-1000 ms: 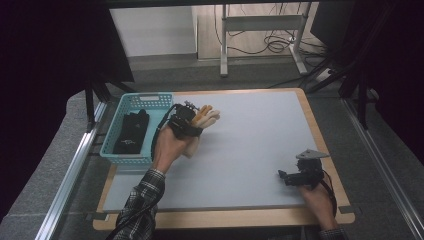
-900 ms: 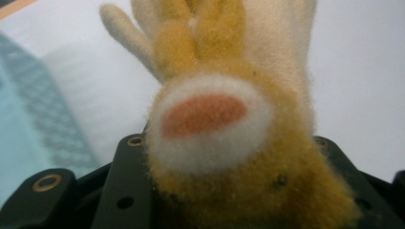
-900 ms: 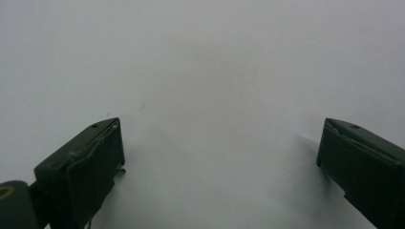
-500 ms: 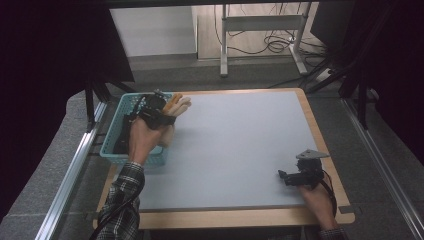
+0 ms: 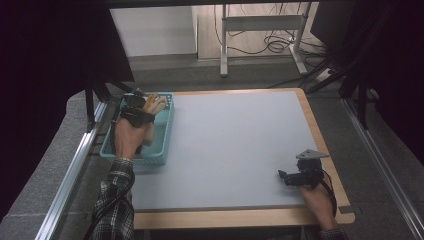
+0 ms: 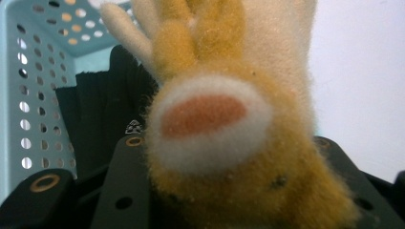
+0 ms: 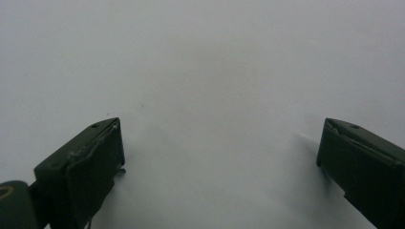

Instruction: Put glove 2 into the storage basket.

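A fuzzy yellow and cream plush toy (image 5: 155,103) with an orange patch (image 6: 203,114) is clamped between the jaws of my left gripper (image 5: 143,107), which is shut on it. The toy hangs over the teal perforated basket (image 5: 165,146) at the table's left edge. A black fabric item (image 6: 100,119) lies inside the basket beneath the toy. My right gripper (image 5: 283,176) rests low over the table near the front right corner. Its jaws stand wide apart over the bare grey surface (image 7: 219,138) with nothing between them.
The grey table mat (image 5: 240,140) has a wooden border. A metal rail (image 5: 75,165) runs along the left side beside the basket. A desk frame and cables (image 5: 260,35) stand on the floor beyond the far edge.
My left hand has carried the plush toy leftward, from over the mat to above the basket. The right hand has stayed put.
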`<state>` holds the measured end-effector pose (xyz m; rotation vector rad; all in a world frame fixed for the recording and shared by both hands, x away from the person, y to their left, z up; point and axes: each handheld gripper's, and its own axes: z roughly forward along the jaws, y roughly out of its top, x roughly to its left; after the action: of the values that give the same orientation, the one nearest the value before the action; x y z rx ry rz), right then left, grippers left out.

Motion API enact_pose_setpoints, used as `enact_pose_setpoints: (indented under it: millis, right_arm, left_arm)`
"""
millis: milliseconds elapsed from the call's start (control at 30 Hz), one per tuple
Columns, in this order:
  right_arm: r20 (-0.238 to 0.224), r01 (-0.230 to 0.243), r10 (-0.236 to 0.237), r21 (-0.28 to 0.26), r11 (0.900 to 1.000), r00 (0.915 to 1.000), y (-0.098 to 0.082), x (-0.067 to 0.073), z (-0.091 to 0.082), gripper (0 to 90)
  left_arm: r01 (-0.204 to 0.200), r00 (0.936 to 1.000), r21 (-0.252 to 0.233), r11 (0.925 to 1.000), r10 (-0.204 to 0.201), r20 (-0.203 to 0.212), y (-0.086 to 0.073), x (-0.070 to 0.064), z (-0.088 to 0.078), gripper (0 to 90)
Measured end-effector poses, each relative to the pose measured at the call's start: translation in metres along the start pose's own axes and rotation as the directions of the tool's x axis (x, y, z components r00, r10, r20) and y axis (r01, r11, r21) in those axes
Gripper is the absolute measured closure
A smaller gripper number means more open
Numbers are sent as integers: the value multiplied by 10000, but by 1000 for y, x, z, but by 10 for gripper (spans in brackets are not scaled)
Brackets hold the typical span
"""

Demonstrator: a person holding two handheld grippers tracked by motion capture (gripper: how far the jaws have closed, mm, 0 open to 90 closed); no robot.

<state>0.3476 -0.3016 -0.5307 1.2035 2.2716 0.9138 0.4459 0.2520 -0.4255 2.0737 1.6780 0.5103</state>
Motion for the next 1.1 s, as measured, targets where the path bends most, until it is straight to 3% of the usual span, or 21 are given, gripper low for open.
enact_pose_setpoints:
  millis: [300,500,733,800,867,967,1000,1033,1100]
  right_arm:
    - [0,1,-1,-7,10000,10000,0,0,0,18]
    - [-8,-10,10,-9,10000,10000,0,0,0,18]
    - [-10,-7,7,-11,10000,10000,0,0,0,19]
    - [-10,-6,6,-13,10000,10000,0,0,0,19]
    - [-11,-7,7,-11,10000,10000,0,0,0,19]
    - [-10,-6,6,-10,10000,10000,0,0,0,19]
    - [-10,-6,6,-10,10000,10000,0,0,0,19]
    - [-10,-2,2,-13,10000,10000,0,0,0,19]
    - [-10,-5,5,-10,10000,10000,0,0,0,19]
  left_arm:
    - [124,9996,474,9988,-112,-262,0,4,34,564]
    - [140,9992,1051,9944,-101,-378,-1,2,64,554]
    - [-88,9999,1474,9890,96,-44,-1,-3,87,520]
    - [-88,10000,1571,9875,81,53,-1,-3,89,467]
    - [35,9983,1946,9809,-149,572,-2,-1,93,347]
    - [217,9966,1982,9799,-371,742,-2,5,87,246]
    - [217,9966,1982,9799,-371,742,-2,5,87,175]
    - [450,9895,1727,9839,-677,1277,0,9,78,150]
    - [215,9919,1393,9900,-386,1208,3,10,65,142]
